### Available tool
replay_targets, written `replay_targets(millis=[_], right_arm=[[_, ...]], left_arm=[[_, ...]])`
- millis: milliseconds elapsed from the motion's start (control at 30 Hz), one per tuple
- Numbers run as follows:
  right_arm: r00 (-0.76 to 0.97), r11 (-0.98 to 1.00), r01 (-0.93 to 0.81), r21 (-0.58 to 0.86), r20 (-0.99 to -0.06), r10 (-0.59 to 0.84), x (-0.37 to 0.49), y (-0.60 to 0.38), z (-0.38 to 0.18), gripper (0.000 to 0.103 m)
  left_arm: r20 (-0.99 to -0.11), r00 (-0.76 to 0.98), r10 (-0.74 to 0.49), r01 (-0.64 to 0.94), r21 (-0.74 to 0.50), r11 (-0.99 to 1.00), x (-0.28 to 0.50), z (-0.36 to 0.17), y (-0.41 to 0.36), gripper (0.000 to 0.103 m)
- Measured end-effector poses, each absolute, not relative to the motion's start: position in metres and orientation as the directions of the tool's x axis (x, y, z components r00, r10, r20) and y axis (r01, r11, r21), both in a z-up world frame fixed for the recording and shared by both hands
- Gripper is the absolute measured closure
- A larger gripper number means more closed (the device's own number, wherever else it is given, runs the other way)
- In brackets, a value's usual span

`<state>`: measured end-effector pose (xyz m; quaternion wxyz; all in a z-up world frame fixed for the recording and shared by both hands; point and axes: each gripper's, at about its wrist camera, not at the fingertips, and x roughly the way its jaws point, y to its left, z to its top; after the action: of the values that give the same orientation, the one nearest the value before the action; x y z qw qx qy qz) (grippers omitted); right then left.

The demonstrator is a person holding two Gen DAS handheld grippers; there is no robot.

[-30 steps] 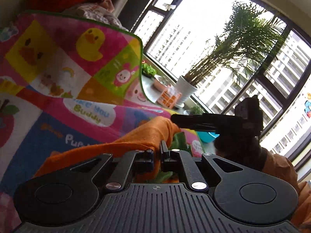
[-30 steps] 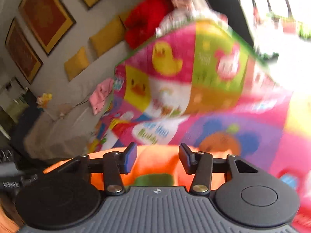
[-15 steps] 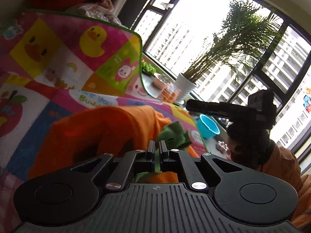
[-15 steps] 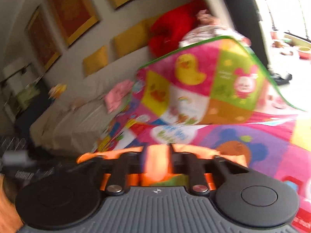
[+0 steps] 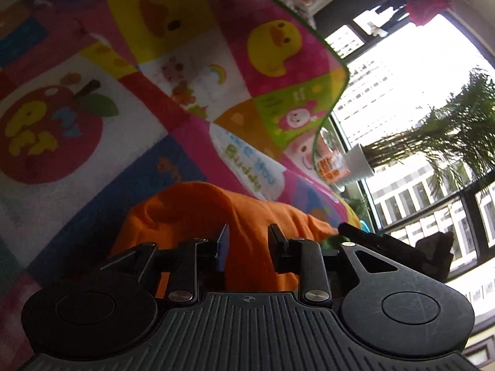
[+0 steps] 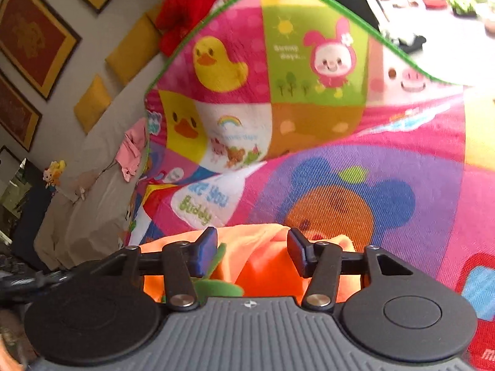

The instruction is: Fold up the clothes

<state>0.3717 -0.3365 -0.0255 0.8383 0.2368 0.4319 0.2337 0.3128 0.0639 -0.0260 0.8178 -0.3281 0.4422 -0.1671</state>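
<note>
An orange garment [image 5: 198, 216] with a green patch lies bunched on a colourful cartoon play mat [image 5: 92, 92]. My left gripper [image 5: 247, 244] is open just above the cloth, which rises between its fingers without being pinched. In the right wrist view the same orange garment [image 6: 263, 262] with its green patch [image 6: 216, 287] sits under my right gripper [image 6: 252, 252], which is also open with cloth bulging between the blue pads. The right gripper's black body [image 5: 402, 253] shows at the right of the left wrist view.
The mat's far corner [image 6: 278, 46] curls upward with a green edge. A beige sofa [image 6: 92, 191] with a pink garment [image 6: 133, 148] and yellow cushions stands behind. A big window, a potted palm [image 5: 433, 142] and an orange box line the sill.
Both grippers were shut on the orange garment half a second ago; both have let go and stand open. The garment has dropped onto the mat in a lower heap.
</note>
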Motion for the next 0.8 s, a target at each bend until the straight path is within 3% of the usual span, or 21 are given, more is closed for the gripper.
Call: replay_targets(millis=[200,300,333,367,467,633,800], right_arm=[[0.437,0.725,-0.140,0.675,-0.615,0.657,0.403,-0.322,-0.053,0.053],[0.464,0.737,-0.218,0.640,-0.596,0.655,0.388,-0.316,-0.038,0.071],[0.474,0.740,-0.245,0.626,-0.589,0.655,0.382,-0.314,-0.032,0.084],[0.484,0.744,-0.272,0.611,-0.581,0.654,0.377,-0.313,-0.026,0.093],[0.512,0.750,-0.349,0.561,-0.556,0.654,0.360,-0.308,-0.008,0.096],[0.554,0.753,-0.468,0.464,-0.509,0.658,0.332,-0.299,0.021,0.096],[0.567,0.753,-0.582,0.305,-0.512,0.645,0.254,-0.291,0.036,0.096]], left_arm=[[-0.655,0.518,-0.550,-0.098,-0.685,0.722,0.363,-0.064,0.048,0.069],[-0.636,0.524,-0.567,-0.089,-0.703,0.706,0.376,-0.069,0.042,0.069],[-0.630,0.528,-0.569,-0.084,-0.706,0.704,0.379,-0.069,0.041,0.074],[-0.625,0.537,-0.566,-0.074,-0.703,0.707,0.381,-0.067,0.040,0.086],[-0.576,0.579,-0.578,0.008,-0.704,0.710,0.372,-0.046,0.040,0.095],[-0.488,0.610,-0.625,0.194,-0.673,0.714,0.327,0.003,0.032,0.095],[-0.463,0.574,-0.676,0.281,-0.664,0.693,0.265,0.018,0.028,0.096]])
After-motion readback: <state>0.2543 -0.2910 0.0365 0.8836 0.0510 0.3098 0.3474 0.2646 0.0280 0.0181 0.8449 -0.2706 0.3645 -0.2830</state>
